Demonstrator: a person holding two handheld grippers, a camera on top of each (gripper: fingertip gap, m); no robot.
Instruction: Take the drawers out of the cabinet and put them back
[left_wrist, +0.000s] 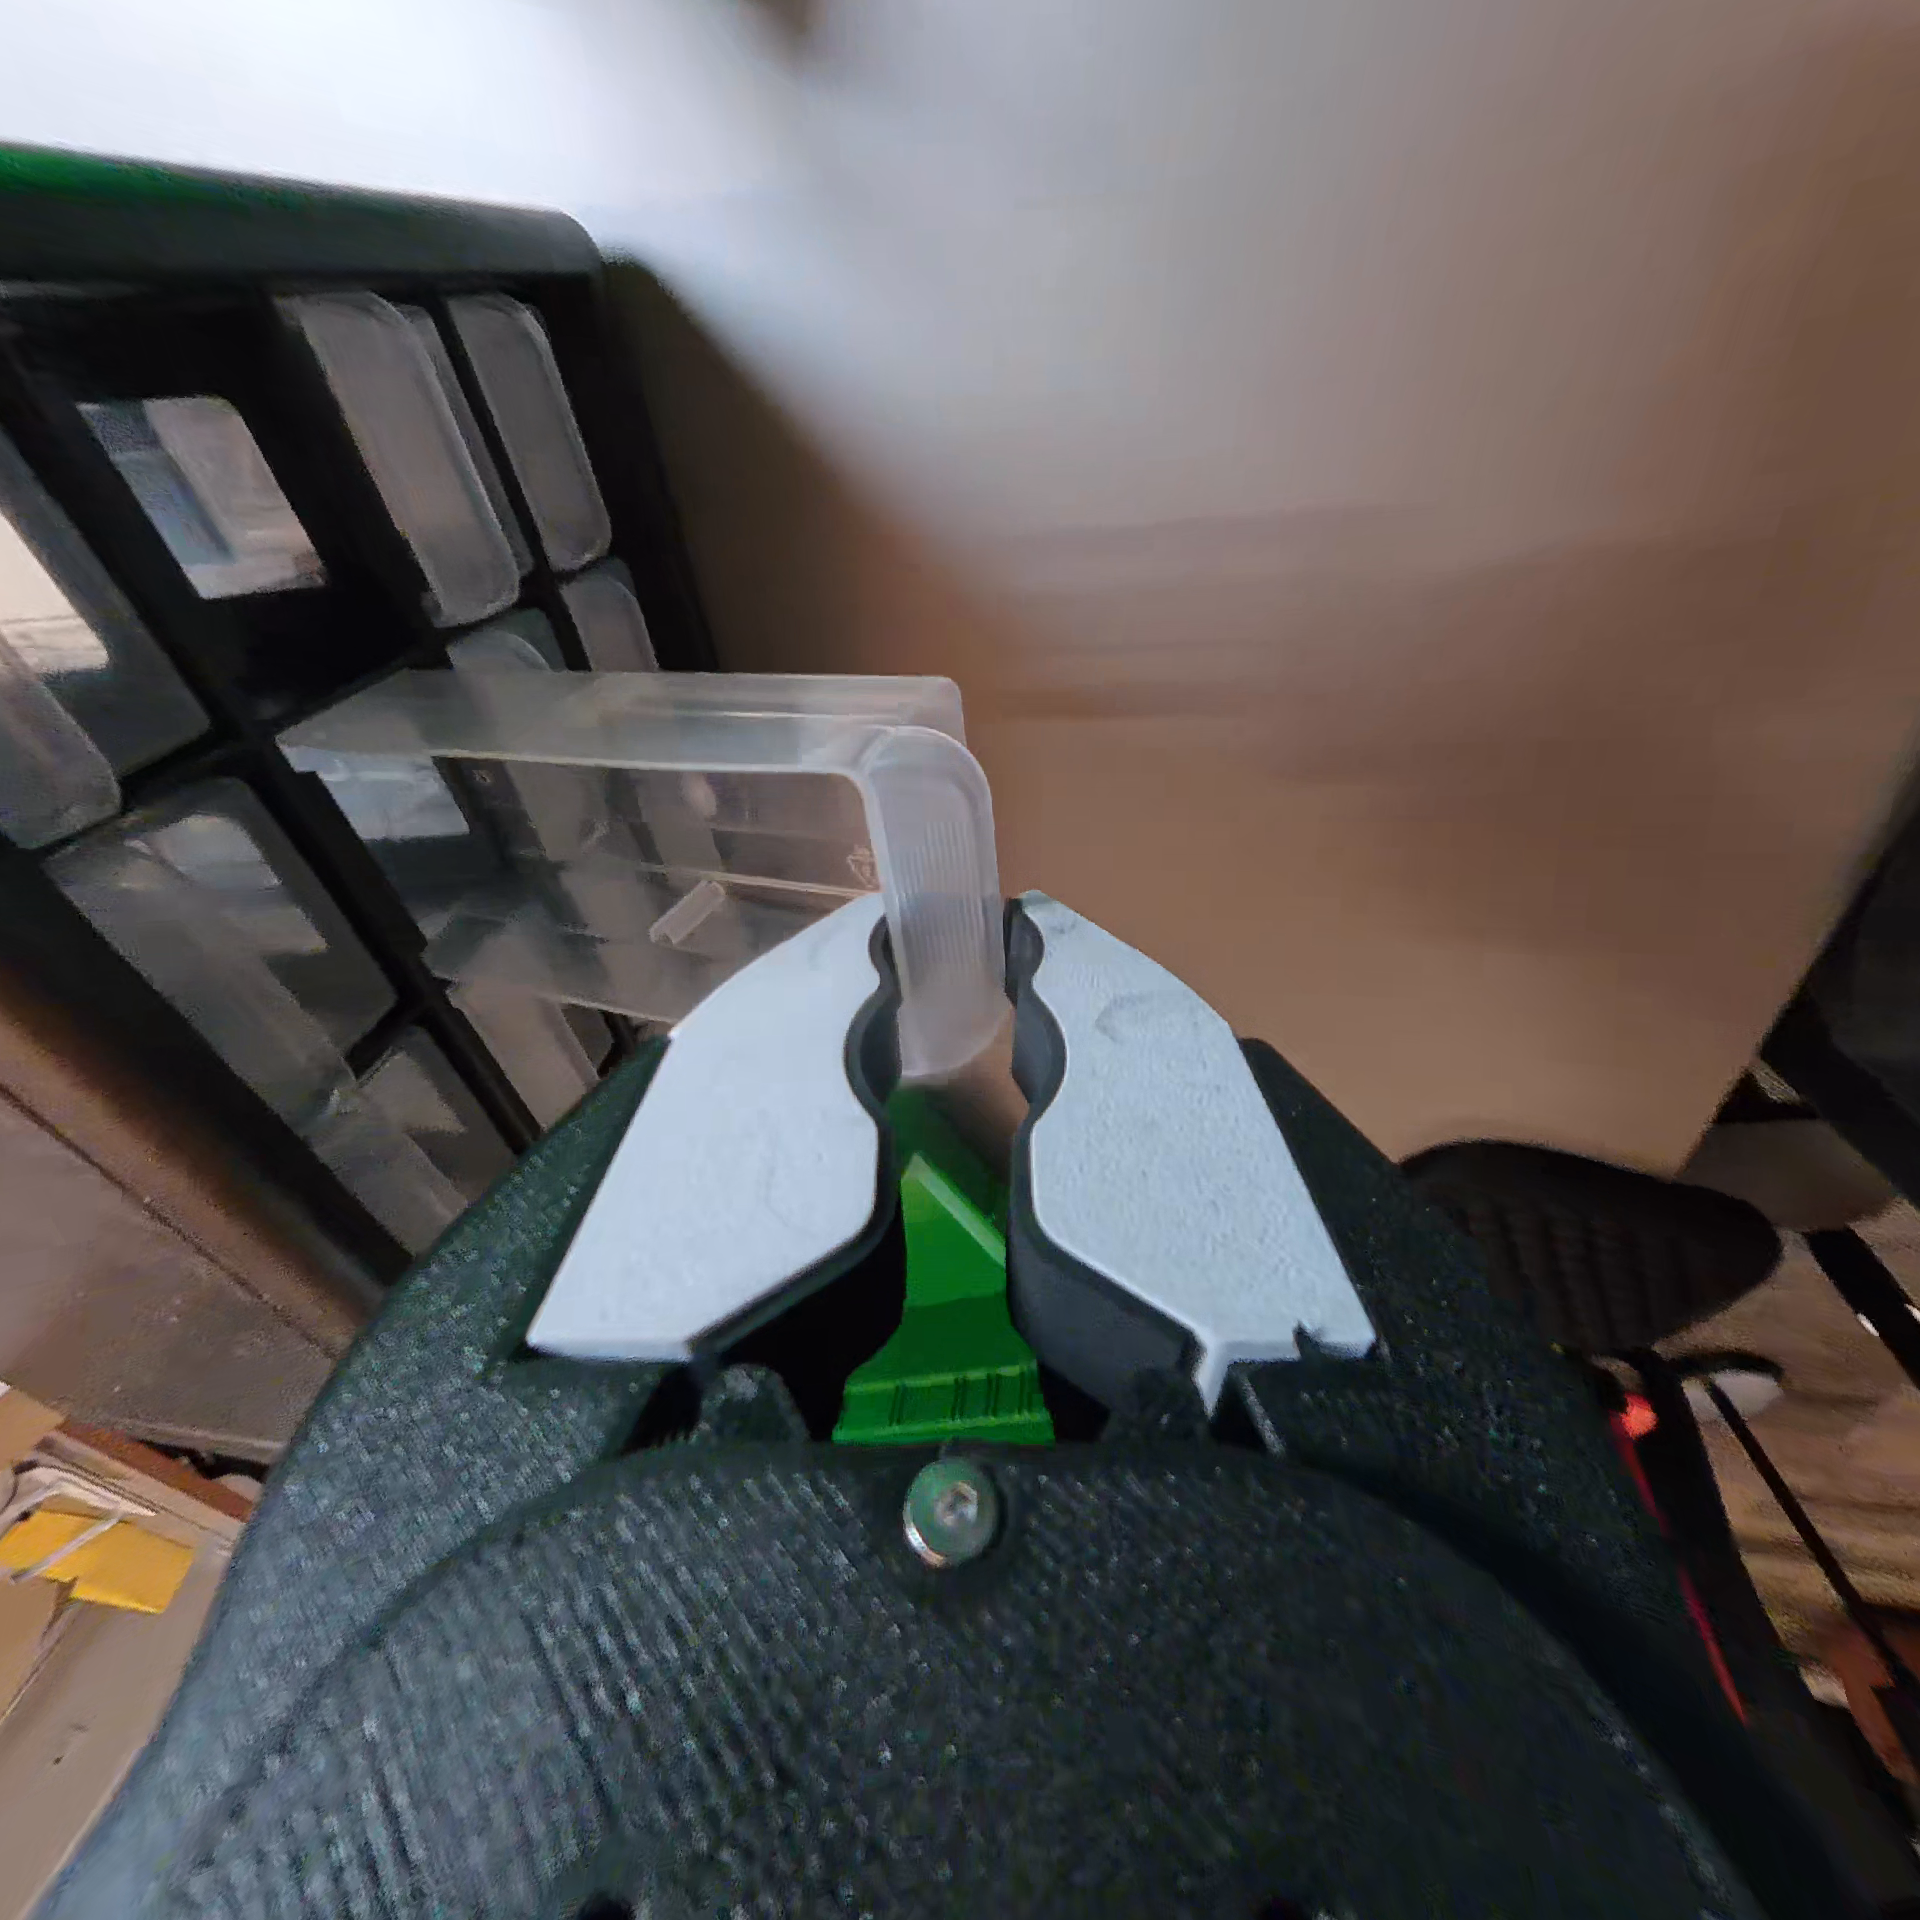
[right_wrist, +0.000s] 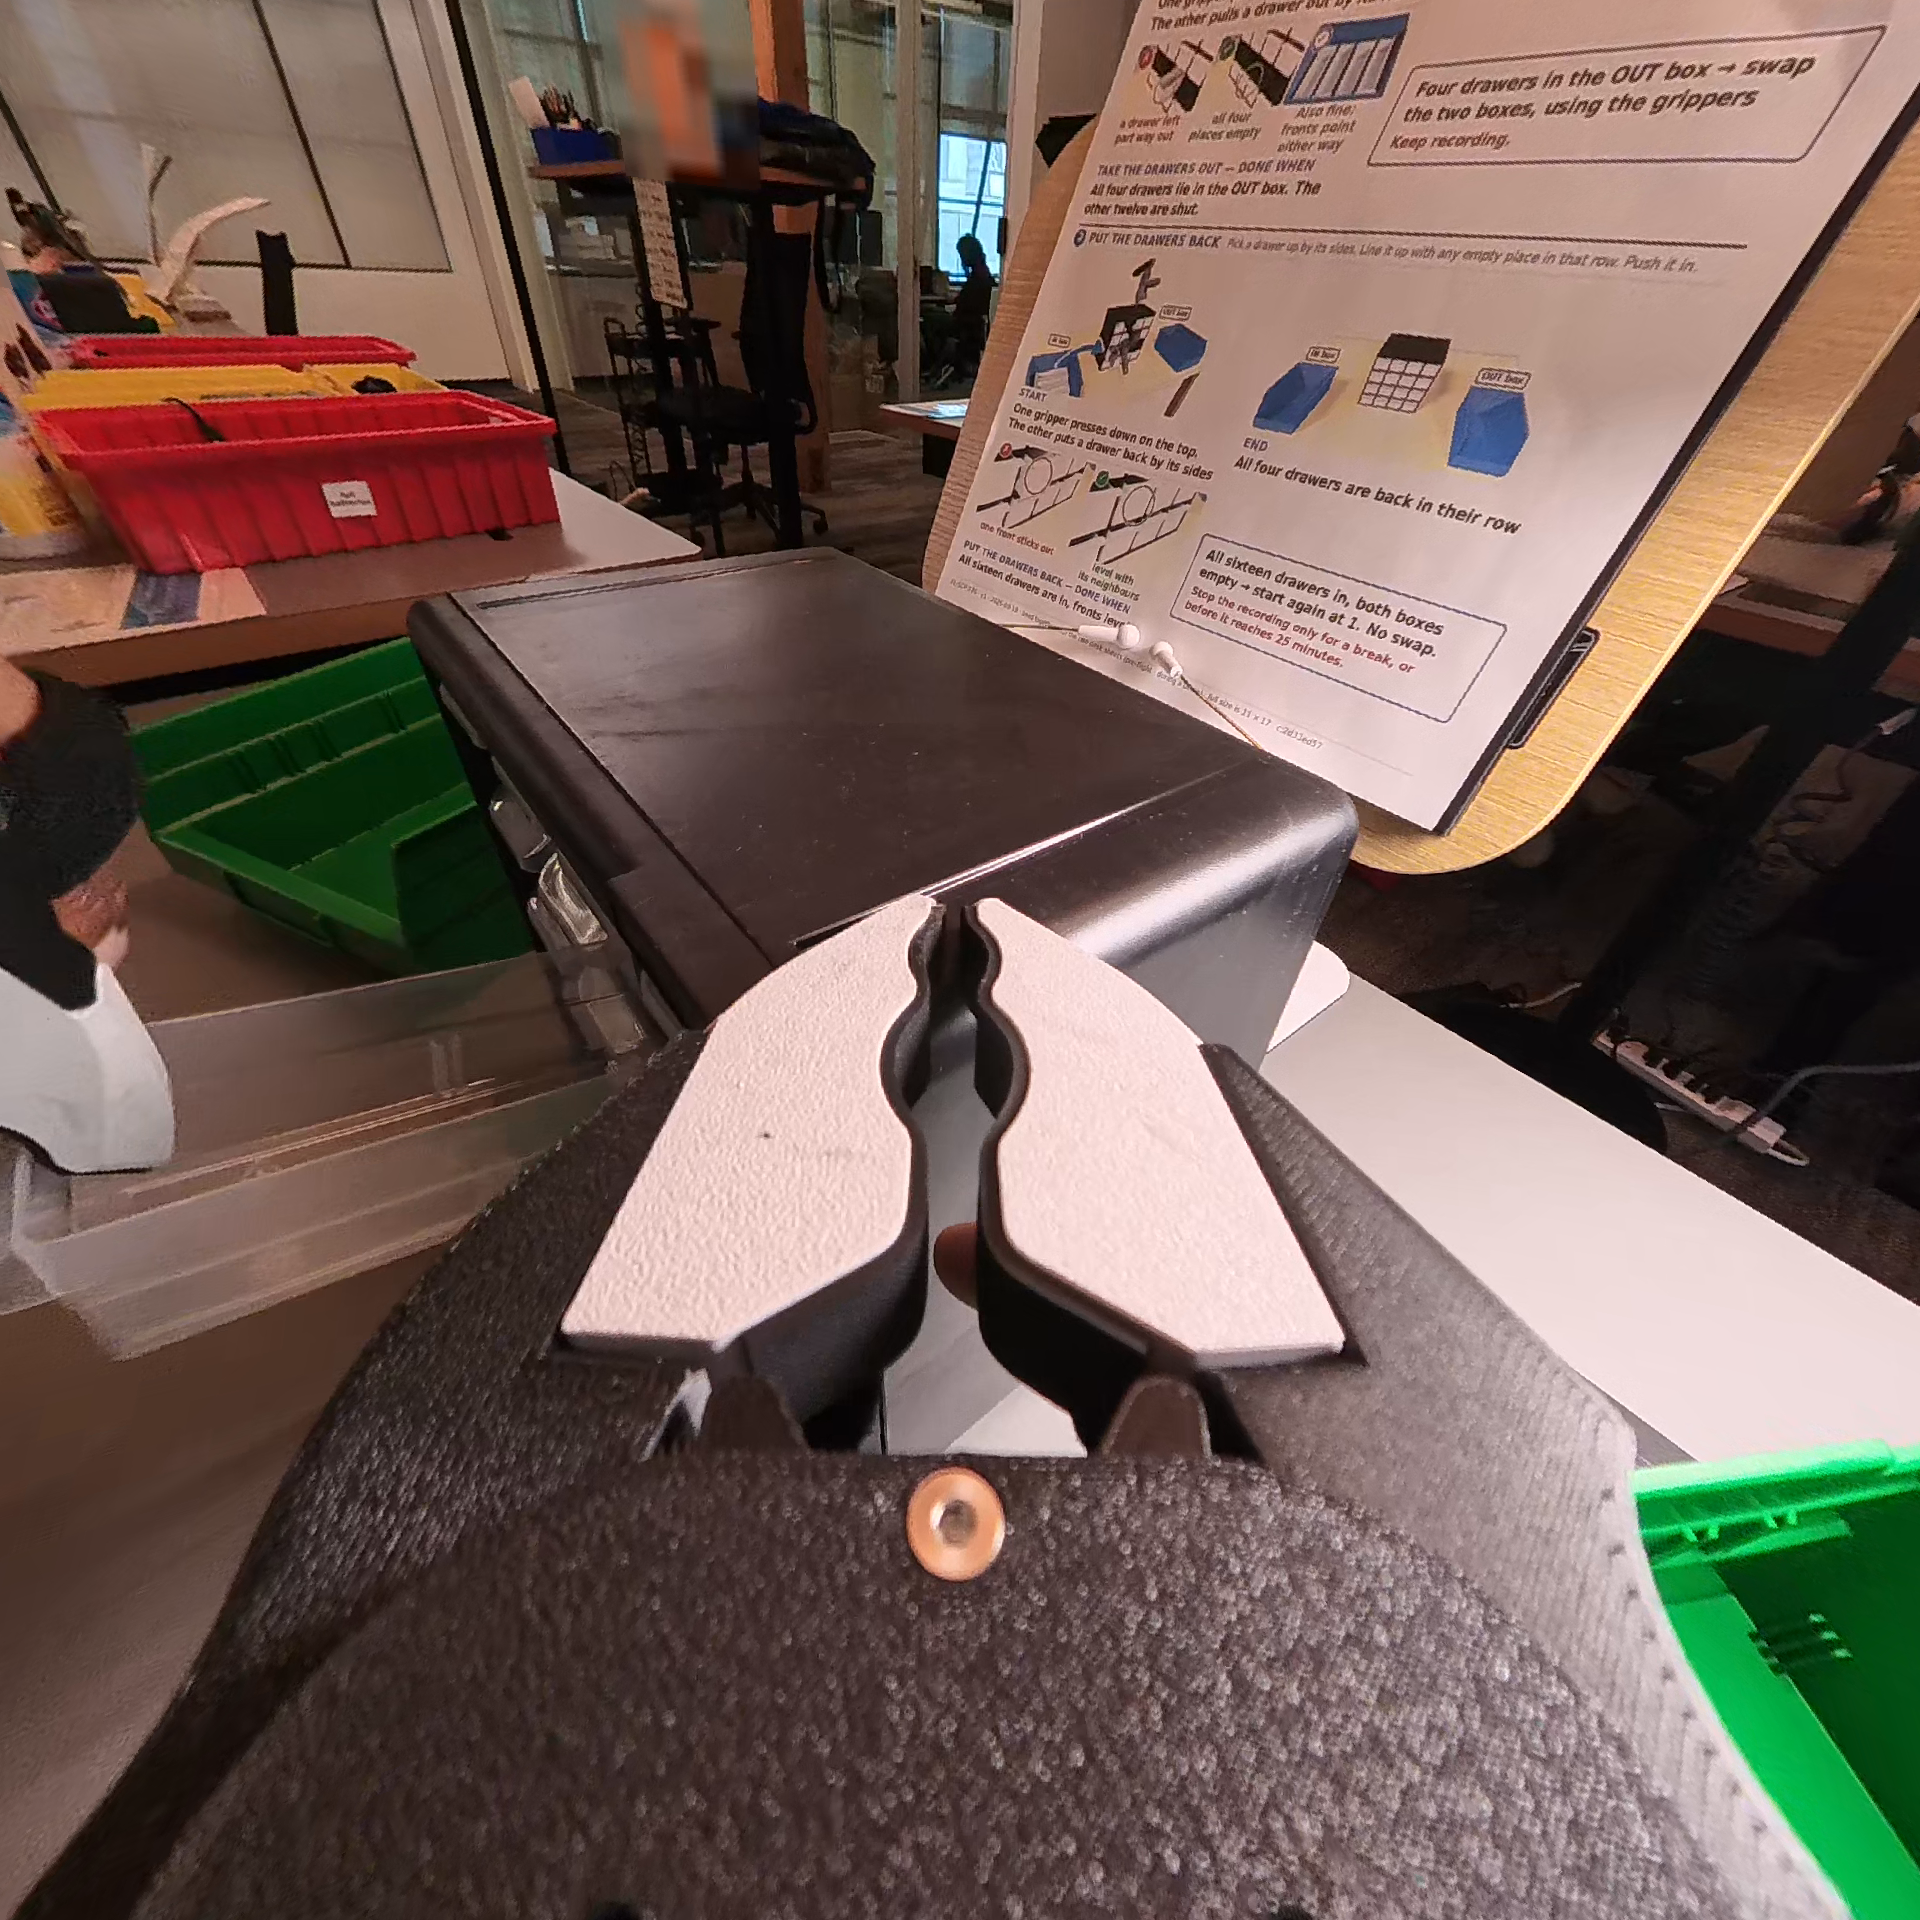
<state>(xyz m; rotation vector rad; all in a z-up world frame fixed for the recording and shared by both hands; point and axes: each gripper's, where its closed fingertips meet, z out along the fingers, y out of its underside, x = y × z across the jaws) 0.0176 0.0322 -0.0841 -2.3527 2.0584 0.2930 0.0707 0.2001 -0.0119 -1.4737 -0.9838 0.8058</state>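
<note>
One clear drawer (left_wrist: 665, 831), half out of the cabinet (left_wrist: 260, 499), is clenched by its handle in the left tongs (left_wrist: 945, 977), long axis running straight back into its slot; right tongs (right_wrist: 954, 925), closed on nothing, are pressed on the cabinet top.

The light-topped work table (right_wrist: 1507, 1174) carries a black plastic drawer cabinet with a flat, glossy top (right_wrist: 831, 717), which stands directly on it. Left of the cabinet, an open-fronted green plastic bin (right_wrist: 312, 831) rests on the tabletop, touching or just beside the cabinet's side. On the cabinet's right, nearer the camera, the corner of a second green plastic bin (right_wrist: 1787, 1621) shows. Behind the cabinet a printed instruction sheet on a rounded wooden board (right_wrist: 1714, 499) leans tilted; whether it stands on the table cannot be told.
</note>
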